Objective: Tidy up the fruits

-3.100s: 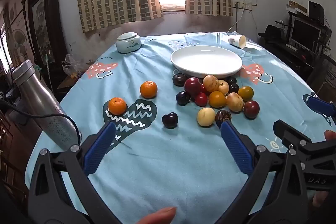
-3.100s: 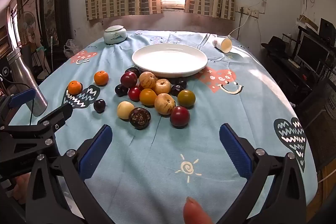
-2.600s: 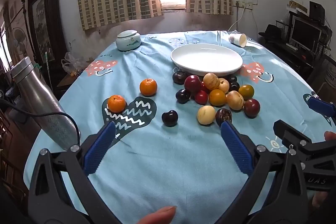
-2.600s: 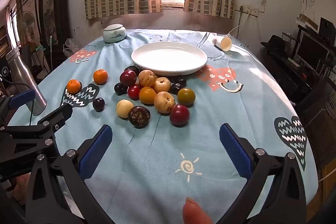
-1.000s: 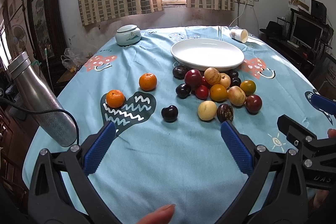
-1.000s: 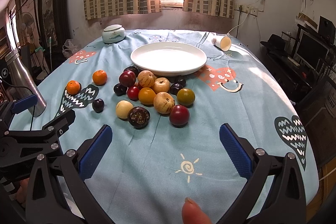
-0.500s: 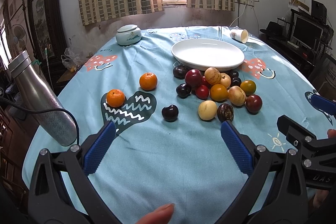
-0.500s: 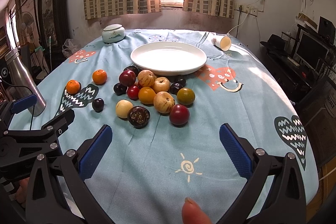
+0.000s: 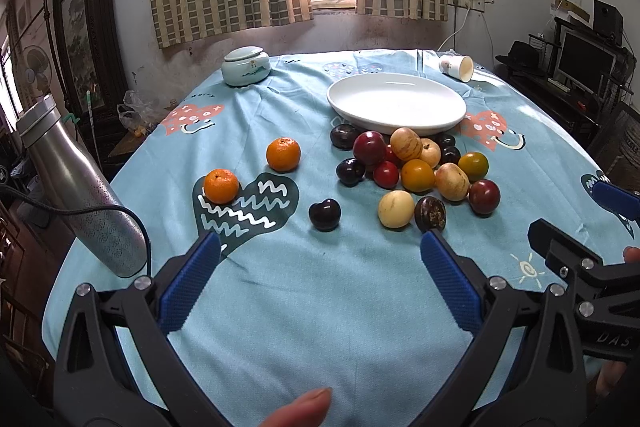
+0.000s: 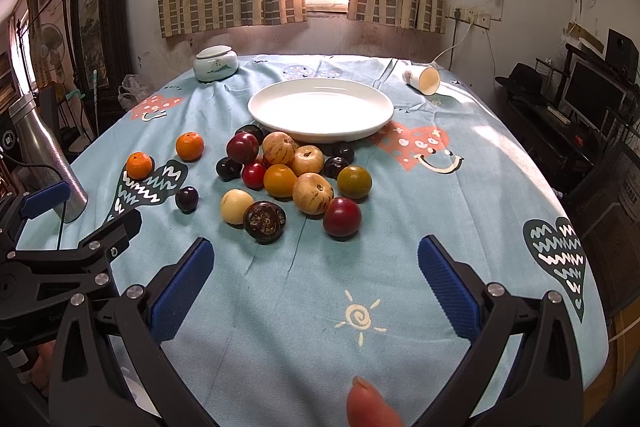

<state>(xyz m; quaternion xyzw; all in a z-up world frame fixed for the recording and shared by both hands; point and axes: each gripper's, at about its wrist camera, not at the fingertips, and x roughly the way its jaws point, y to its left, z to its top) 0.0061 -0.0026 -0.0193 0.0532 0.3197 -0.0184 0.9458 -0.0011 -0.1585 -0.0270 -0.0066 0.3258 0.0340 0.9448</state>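
A steel bottle (image 9: 76, 203) leans at the table's left edge, a lidded ceramic jar (image 9: 245, 66) and a tipped paper cup (image 9: 457, 67) sit at the far end. The white oval plate (image 9: 396, 103) holds nothing. The fruit pile (image 10: 296, 179) of round, glossy fruits lies on the blue cloth (image 10: 320, 307) just before the plate; two oranges (image 9: 221, 185) and a dark plum (image 9: 325, 214) lie apart to its left. The left gripper (image 9: 316, 279) and right gripper (image 10: 312, 283) both gape wide above bare cloth, holding nothing.
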